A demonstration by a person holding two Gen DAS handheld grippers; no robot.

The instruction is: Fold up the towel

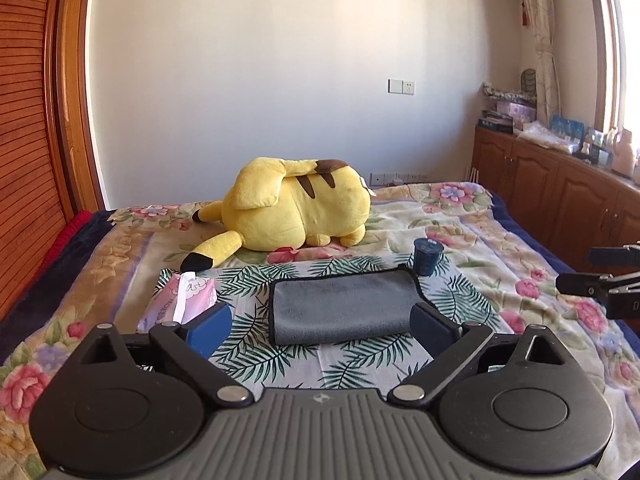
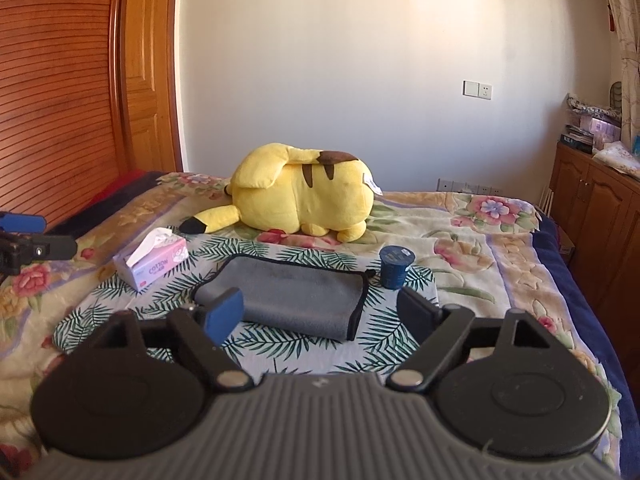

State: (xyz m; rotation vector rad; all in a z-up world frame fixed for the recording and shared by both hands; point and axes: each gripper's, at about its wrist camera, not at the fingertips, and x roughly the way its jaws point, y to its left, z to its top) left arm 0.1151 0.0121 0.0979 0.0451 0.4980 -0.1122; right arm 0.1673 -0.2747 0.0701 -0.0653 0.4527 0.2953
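Observation:
A grey towel (image 1: 344, 304) with dark edging lies folded into a thick rectangle on a palm-leaf cloth (image 1: 352, 364) on the bed. It also shows in the right wrist view (image 2: 288, 300). My left gripper (image 1: 320, 328) is open and empty, held just in front of the towel, not touching it. My right gripper (image 2: 320, 316) is open and empty, also short of the towel's near edge. The right gripper shows at the right edge of the left wrist view (image 1: 600, 276). The left gripper shows at the left edge of the right wrist view (image 2: 24, 240).
A yellow plush toy (image 1: 296, 208) lies behind the towel. A pink tissue box (image 2: 154, 262) sits at the cloth's left corner. A dark blue cup (image 2: 396, 266) stands at the towel's far right corner. Wooden cabinets (image 1: 560, 196) run along the right side. A wooden headboard (image 2: 56, 92) is on the left.

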